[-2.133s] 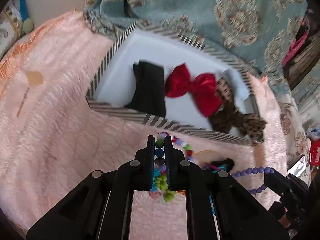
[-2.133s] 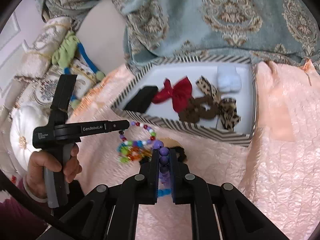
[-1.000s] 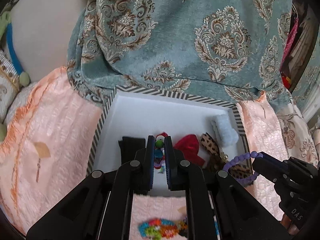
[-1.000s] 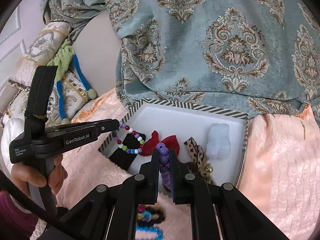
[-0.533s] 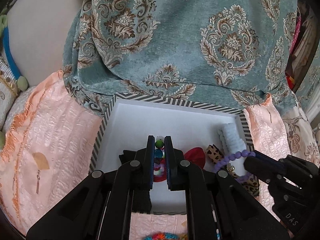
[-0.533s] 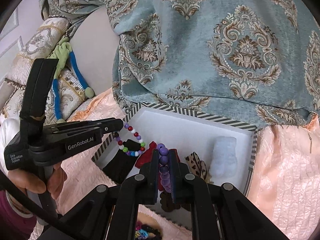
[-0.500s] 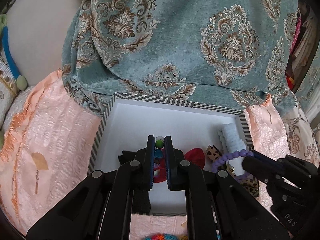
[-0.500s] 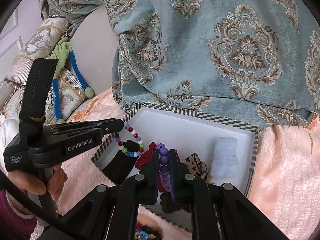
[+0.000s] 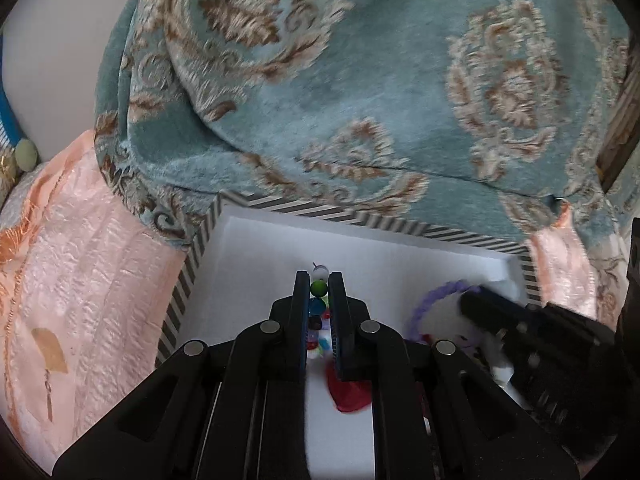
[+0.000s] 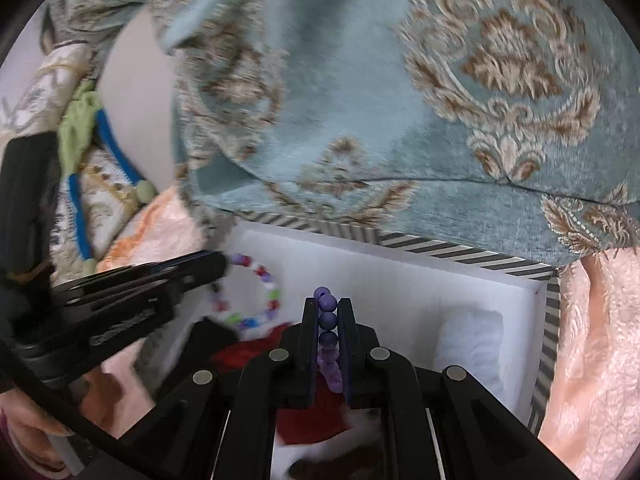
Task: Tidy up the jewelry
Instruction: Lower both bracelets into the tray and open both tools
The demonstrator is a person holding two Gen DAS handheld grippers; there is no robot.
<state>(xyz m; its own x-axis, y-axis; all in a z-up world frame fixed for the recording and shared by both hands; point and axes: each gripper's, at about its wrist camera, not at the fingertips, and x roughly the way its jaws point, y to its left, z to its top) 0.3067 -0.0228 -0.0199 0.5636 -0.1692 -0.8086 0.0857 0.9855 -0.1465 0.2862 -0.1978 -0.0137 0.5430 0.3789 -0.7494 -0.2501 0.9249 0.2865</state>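
My left gripper (image 9: 319,289) is shut on a multicoloured bead bracelet (image 9: 318,288) and holds it over the white striped-rim box (image 9: 360,220). In the right wrist view the left gripper (image 10: 218,266) enters from the left with that bracelet (image 10: 256,294) hanging as a loop over the box's left part. My right gripper (image 10: 327,312) is shut on a purple bead bracelet (image 10: 328,318) over the box's middle; it also shows at the right of the left wrist view (image 9: 432,300). A red bow (image 10: 312,412) lies in the box under both grippers.
A white fluffy piece (image 10: 472,344) lies in the box (image 10: 460,258) at the right and a black item (image 10: 208,340) at the left. A teal patterned blanket (image 10: 360,100) rises behind the box. Pink quilted bedding (image 9: 80,280) surrounds it. The scene is motion-blurred.
Both grippers moved forward, further over the box, each carrying its bracelet. The box interior now fills the lower view and the loose beads on the bedding have dropped out of sight.
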